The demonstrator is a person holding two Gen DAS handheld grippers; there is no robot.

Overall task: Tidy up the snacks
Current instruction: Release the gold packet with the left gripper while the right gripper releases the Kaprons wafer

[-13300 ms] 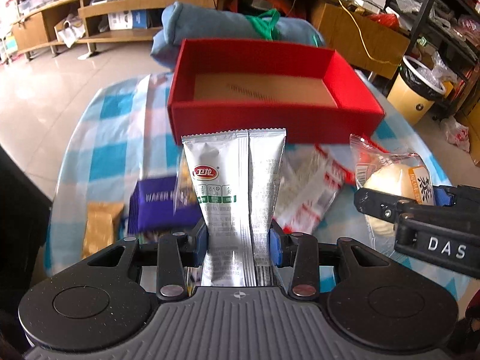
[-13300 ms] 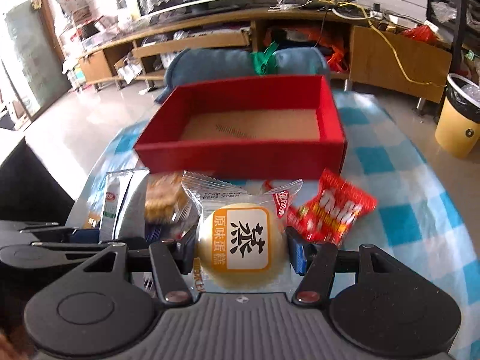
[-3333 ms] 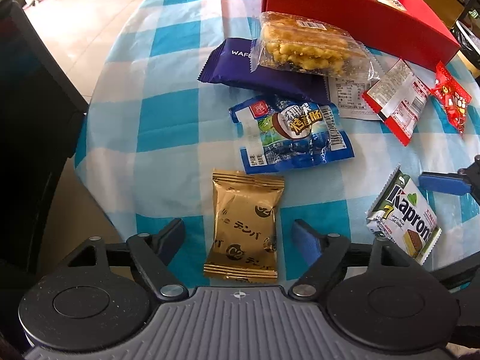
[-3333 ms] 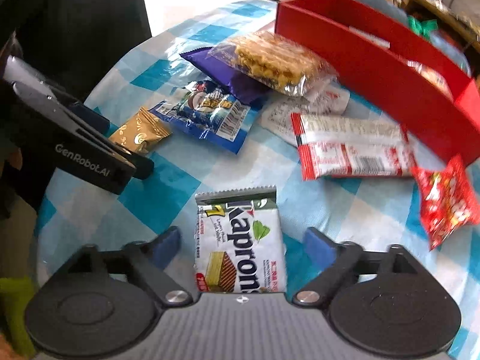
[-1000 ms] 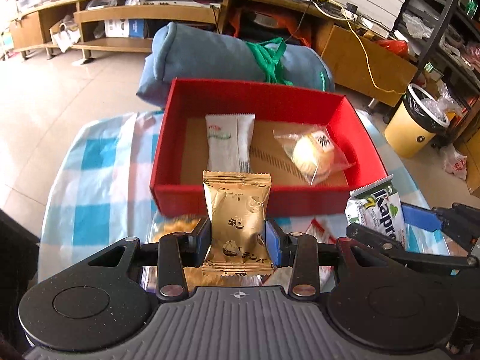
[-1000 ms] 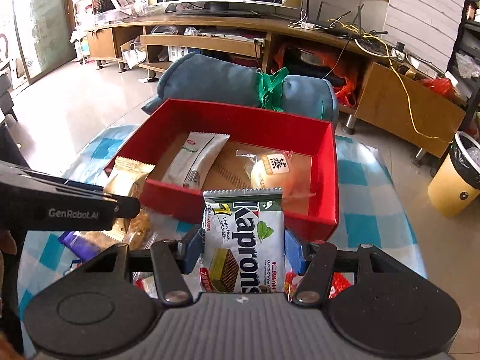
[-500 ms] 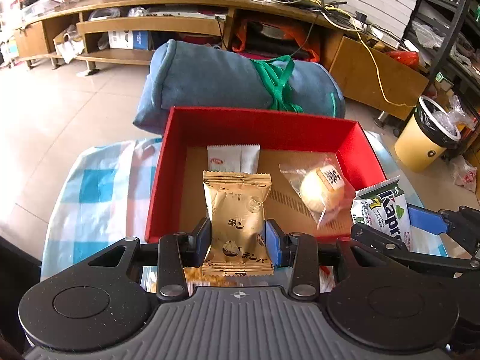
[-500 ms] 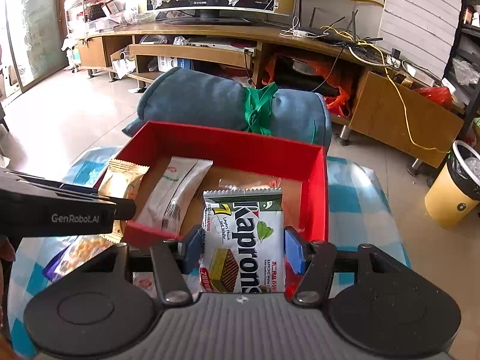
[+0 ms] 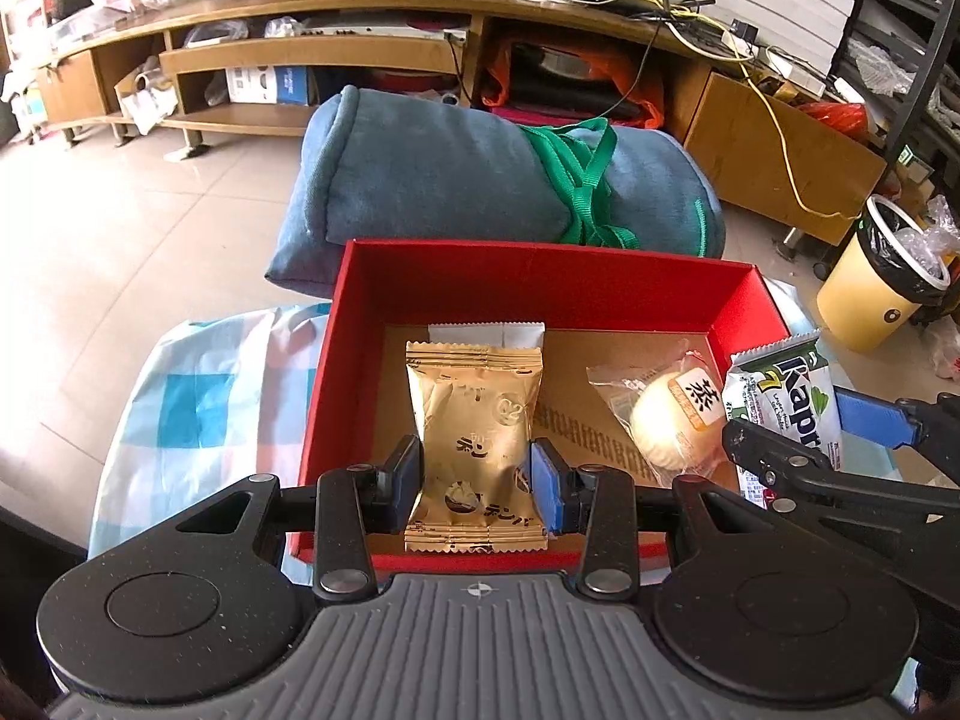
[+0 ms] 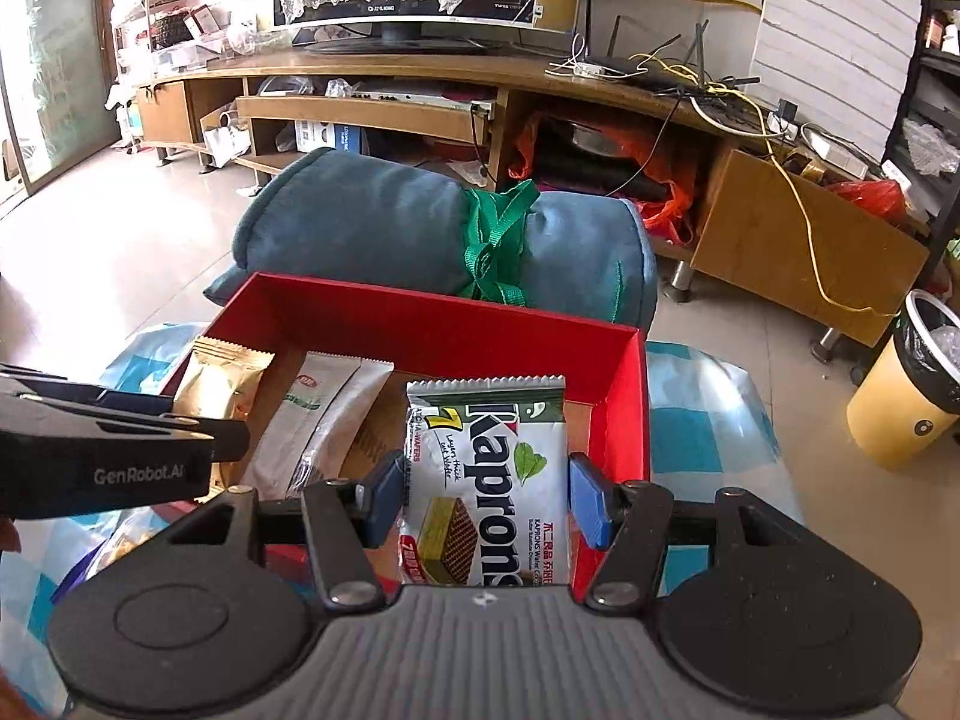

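My left gripper [image 9: 477,483] is shut on a gold snack packet [image 9: 474,420] and holds it upright above the left half of the red box [image 9: 540,276]. My right gripper [image 10: 485,495] is shut on a white and green Kaprons wafer pack [image 10: 489,468], held over the right half of the red box [image 10: 444,324]. Inside the box lie a white sachet [image 10: 324,414], mostly hidden behind the gold packet in the left wrist view [image 9: 486,333], and a wrapped yellow bun [image 9: 672,414]. The right gripper with the wafer [image 9: 780,402] shows at the left view's right edge.
The box sits on a blue checked tablecloth [image 9: 198,402]. A rolled blue blanket with a green strap [image 9: 492,180] lies just behind the box. A yellow waste bin [image 9: 882,282] stands on the floor at the right. Other snack packets [image 10: 126,534] lie on the cloth left of the box.
Both grippers have moved forward with their packets, from the box's front wall to over its inside. The packets stay gripped.
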